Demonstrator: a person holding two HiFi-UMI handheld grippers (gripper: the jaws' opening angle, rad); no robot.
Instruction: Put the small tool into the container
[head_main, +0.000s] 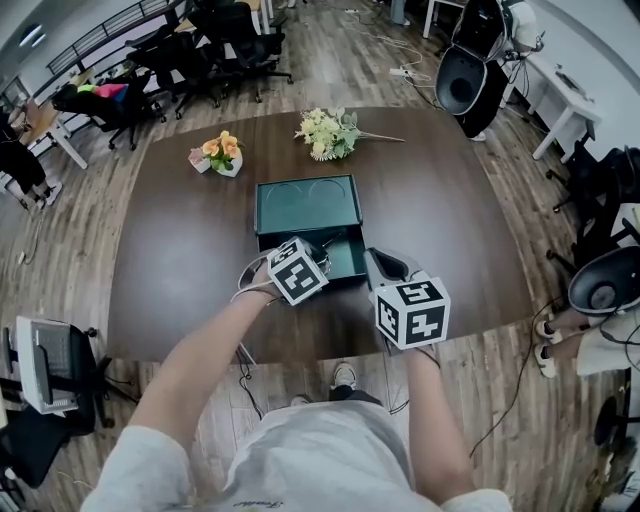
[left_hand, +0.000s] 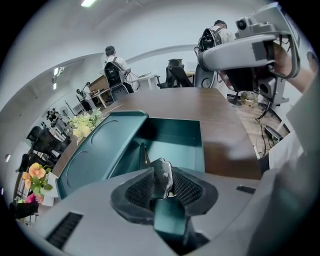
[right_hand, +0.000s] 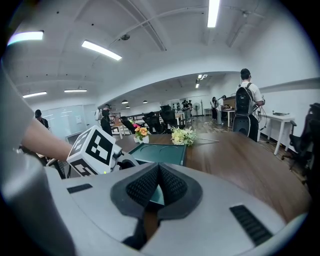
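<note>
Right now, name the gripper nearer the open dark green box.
Left. The left gripper hangs over the box's tray, a small metal tool between its jaws; the right gripper is off its near right corner.

A dark brown oval table (head_main: 180, 260) stands on a pale plank floor (head_main: 80, 230). On its far side lies a bouquet (head_main: 328, 133) of cream flowers, stems pointing right. To the left of it, apart, sits a small white pot (head_main: 220, 153) of orange and yellow flowers. Black office chairs (head_main: 235, 45) crowd the floor beyond the table's far left. A power strip (head_main: 404, 71) with cables lies on the floor at the far right, near a white desk (head_main: 565, 95). In the background a person with a black backpack (right_hand: 245, 102) stands at another desk. Long strip lights (right_hand: 100, 50) run along the white ceiling.
</note>
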